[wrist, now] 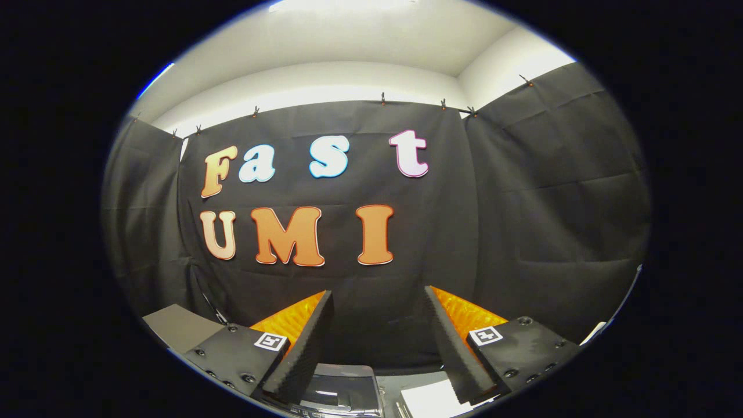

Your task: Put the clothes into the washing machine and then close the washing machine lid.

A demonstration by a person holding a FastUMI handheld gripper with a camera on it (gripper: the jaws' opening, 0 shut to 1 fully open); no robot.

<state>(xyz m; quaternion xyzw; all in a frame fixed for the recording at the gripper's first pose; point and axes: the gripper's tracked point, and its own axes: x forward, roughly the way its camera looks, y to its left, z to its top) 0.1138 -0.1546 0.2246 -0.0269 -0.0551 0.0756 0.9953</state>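
My gripper (pixel 377 299) is held high and level, its two orange-backed fingers (pixel 307 331) spread wide apart with nothing between them, pointing at the black cloth wall. Far below, between the finger bases, lies a glossy grey lid-like surface (pixel 339 392) that looks like the top of the washing machine. Beside it, to the right, sits a flat white thing (pixel 432 400), partly hidden by the right finger; what it is I cannot tell.
A grey flat-topped box or panel (pixel 177 328) stands at the lower left against the cloth wall, with a thin cable (pixel 209 302) running up beside it. A pale edge (pixel 595 332) shows at the lower right. White room walls and ceiling rise above the cloth.
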